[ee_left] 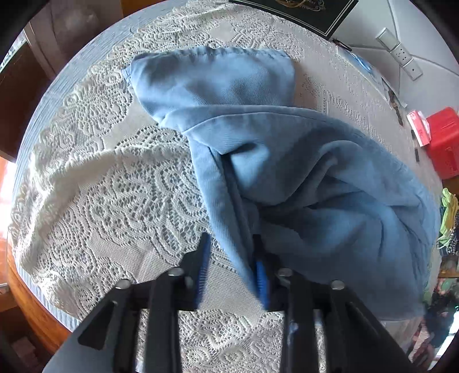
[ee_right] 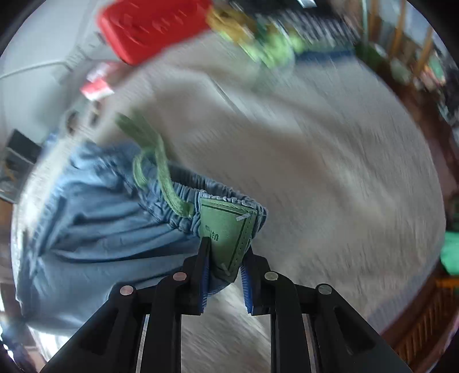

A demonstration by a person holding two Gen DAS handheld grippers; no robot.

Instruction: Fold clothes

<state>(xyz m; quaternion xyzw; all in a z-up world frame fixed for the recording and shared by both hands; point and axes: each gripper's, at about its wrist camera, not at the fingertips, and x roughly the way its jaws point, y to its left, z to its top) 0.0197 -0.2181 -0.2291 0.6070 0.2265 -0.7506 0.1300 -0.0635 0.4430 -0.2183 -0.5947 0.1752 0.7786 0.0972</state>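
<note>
Nearest in the left wrist view, the left hand-held gripper [ee_left: 231, 258] has its two black fingers with blue ribbed pads standing apart; a hanging fold of the blue shorts [ee_left: 258, 149] drapes against the inner face of the right-hand finger, while the other finger stands clear of the cloth over the lace tablecloth [ee_left: 100, 186]. Whether that fold is actually pinched cannot be told, since the jaws show a wide gap. Beyond the fingers the garment rises in a twisted bunch and then lies flat farther off, its hemmed leg end spread on the lace. The tablecloth covers the desk [ee_left: 25, 292], whose wooden rim shows at the lower left. Farther away, at the right edge, stands a red box [ee_left: 443, 143], and a dark framed board [ee_left: 301, 11] lies at the far end.

Close in the right wrist view, which is blurred, the right hand-held gripper [ee_right: 226, 258] is clamped on the shorts at the waistband, with the green patch [ee_right: 226, 229] sitting between its pads. From there the gathered elastic waistband [ee_right: 183, 198] runs away to the left, a green drawstring [ee_right: 160, 169] trailing over it, and the blue cloth hangs down to the left. Behind lies the pale tablecloth, and at the far top the red box appears again.
</note>
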